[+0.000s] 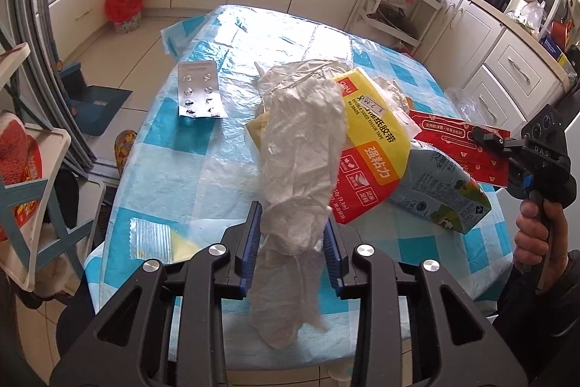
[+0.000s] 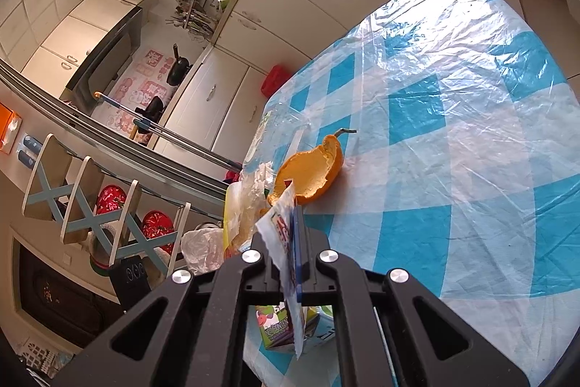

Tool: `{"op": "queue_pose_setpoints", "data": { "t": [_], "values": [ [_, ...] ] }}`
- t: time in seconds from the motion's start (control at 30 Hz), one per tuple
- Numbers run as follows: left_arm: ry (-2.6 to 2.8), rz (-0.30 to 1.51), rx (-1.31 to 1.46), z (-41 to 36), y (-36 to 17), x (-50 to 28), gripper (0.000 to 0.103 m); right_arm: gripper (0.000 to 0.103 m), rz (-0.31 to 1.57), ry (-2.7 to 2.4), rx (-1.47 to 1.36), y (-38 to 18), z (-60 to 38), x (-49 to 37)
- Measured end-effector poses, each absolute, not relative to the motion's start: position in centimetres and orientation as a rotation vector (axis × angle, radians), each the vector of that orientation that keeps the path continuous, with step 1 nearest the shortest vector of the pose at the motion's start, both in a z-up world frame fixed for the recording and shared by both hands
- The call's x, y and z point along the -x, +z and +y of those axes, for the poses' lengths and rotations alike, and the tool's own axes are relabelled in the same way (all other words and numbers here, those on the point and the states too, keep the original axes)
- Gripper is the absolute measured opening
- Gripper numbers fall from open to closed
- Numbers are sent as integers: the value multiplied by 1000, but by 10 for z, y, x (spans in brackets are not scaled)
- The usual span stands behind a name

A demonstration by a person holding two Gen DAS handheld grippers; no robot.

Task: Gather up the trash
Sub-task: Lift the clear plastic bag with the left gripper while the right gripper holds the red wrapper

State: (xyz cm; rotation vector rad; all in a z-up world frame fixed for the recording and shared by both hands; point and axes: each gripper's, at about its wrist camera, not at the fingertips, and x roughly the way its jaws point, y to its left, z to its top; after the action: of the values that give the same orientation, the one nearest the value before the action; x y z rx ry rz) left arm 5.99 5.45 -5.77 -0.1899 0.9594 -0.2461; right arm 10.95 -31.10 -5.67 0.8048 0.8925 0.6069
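A crumpled white plastic bag (image 1: 301, 147) hangs between the blue pads of my left gripper (image 1: 291, 216), whose jaws stand apart and loosely flank it. It hangs over a heap on the table: a yellow and red tape package (image 1: 369, 140) and a blue milk carton (image 1: 442, 194). My right gripper (image 1: 484, 136) is shut on a red wrapper (image 1: 467, 147) at the heap's right. In the right wrist view that gripper (image 2: 290, 216) pinches the wrapper (image 2: 284, 242) just short of an orange peel (image 2: 311, 176), with the carton (image 2: 275, 325) below.
An empty silver blister pack (image 1: 199, 89) and a foil sachet (image 1: 150, 238) lie on the blue checked table (image 1: 174, 140) to the left. A red-lined bin (image 1: 123, 8) stands on the floor beyond. A hand (image 1: 536, 234) grips the right tool. Chairs crowd the left side.
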Motion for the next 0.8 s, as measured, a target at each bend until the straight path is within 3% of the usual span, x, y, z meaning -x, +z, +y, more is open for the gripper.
{"op": "queue_pose_setpoints", "data": {
  "t": [0.6, 0.7, 0.77, 0.8],
  "values": [
    [-217, 970, 212, 62, -66, -62, 33, 5, 898, 600, -823, -58, -318, -108],
    [-204, 974, 200, 59, -68, -66, 38, 5, 920, 597, -823, -61, -317, -109],
    [-192, 988, 214, 60, -71, -70, 37, 5, 924, 595, -815, -61, -316, -110],
    [-191, 999, 234, 62, -74, -71, 29, 5, 927, 591, -808, -61, -316, -109]
  ]
}}
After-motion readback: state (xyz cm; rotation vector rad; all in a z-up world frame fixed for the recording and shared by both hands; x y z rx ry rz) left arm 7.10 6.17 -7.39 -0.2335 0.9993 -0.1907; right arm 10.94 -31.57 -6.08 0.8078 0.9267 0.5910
